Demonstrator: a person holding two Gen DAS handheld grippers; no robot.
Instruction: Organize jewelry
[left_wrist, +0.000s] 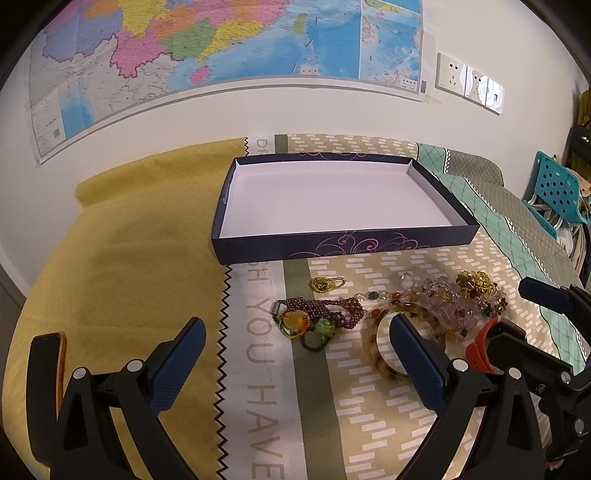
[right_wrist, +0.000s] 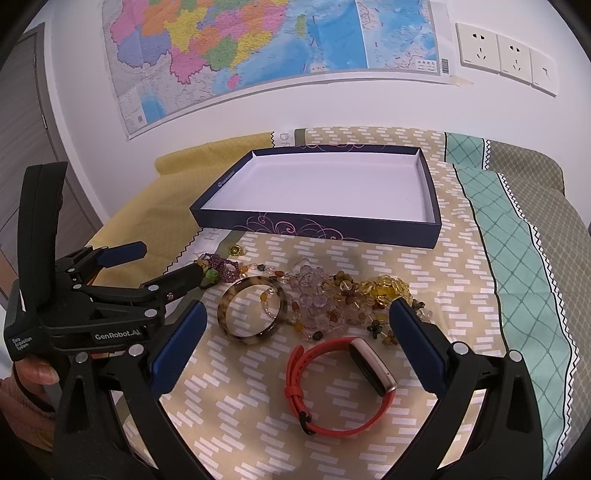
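Observation:
An empty dark blue box (left_wrist: 258, 250) (right_wrist: 317, 229) with a white inside lies on the bed. In front of it lies a pile of jewelry: a tortoiseshell bangle (left_wrist: 380, 360) (right_wrist: 252, 307), a dark red bead bracelet (left_wrist: 325, 308), a green and amber ring cluster (left_wrist: 306, 326), a small gold piece (left_wrist: 327, 284), pale and amber bead strands (left_wrist: 454, 304) (right_wrist: 332, 299) and a yellow bead cluster (right_wrist: 386, 288). A red-strapped watch (right_wrist: 332, 384) lies nearest. My left gripper (left_wrist: 297, 332) is open, low over the bracelet and rings. My right gripper (right_wrist: 295, 314) is open over the watch and bangle.
The bed is covered by a yellow cloth (left_wrist: 122, 266) on the left and a patterned beige sheet (right_wrist: 240, 406). A phone (left_wrist: 59, 362) lies at the left. A wall with a map (left_wrist: 221, 40) and sockets (right_wrist: 506, 55) stands behind. A teal basket (left_wrist: 557, 188) is at the right.

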